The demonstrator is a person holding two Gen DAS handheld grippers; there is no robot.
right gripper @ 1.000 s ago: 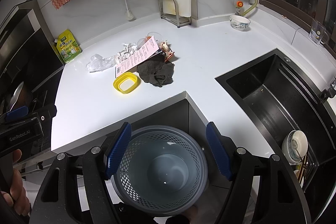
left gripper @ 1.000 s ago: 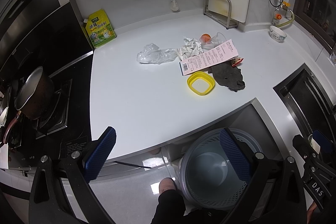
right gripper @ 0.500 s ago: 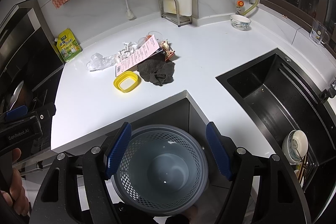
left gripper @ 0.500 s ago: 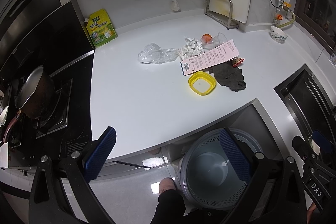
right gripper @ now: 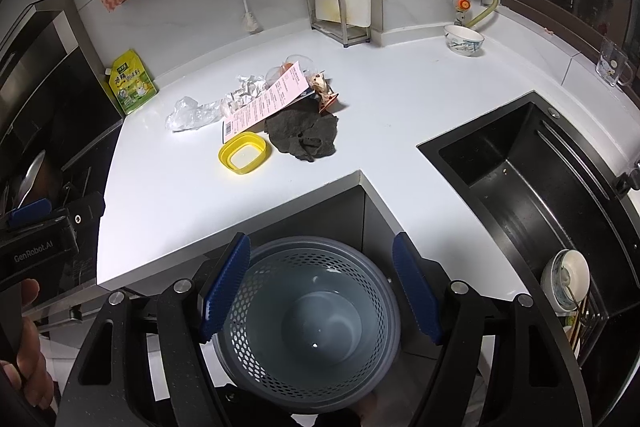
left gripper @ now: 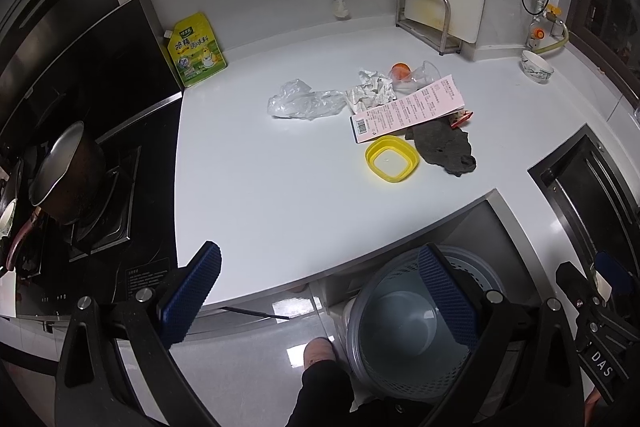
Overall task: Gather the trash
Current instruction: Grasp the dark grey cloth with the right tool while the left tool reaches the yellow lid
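Trash lies in a cluster on the white counter (left gripper: 260, 187): a clear plastic bag (left gripper: 304, 103), crumpled white paper (left gripper: 370, 91), a pink receipt (left gripper: 408, 113), a yellow lid (left gripper: 392, 159), a dark rag (left gripper: 444, 147), an orange item in clear wrap (left gripper: 402, 71) and a small red wrapper (left gripper: 462, 118). The same cluster shows in the right wrist view: bag (right gripper: 192, 115), receipt (right gripper: 268, 103), lid (right gripper: 243, 157), rag (right gripper: 304, 137). A grey perforated bin (right gripper: 308, 327) stands on the floor below the counter, also in the left wrist view (left gripper: 404, 323). My left gripper (left gripper: 320, 303) and right gripper (right gripper: 320, 291) are open and empty, held back above the bin.
A stove with a pot (left gripper: 68, 175) is at the left. A black sink (right gripper: 532, 187) holding dishes is at the right. A yellow-green pouch (left gripper: 196, 51), a rack with a cutting board (left gripper: 428, 19) and a bowl (right gripper: 464, 41) stand along the wall.
Both views have shifted very slightly; the trash and the bin have not moved, and both grippers stay open.
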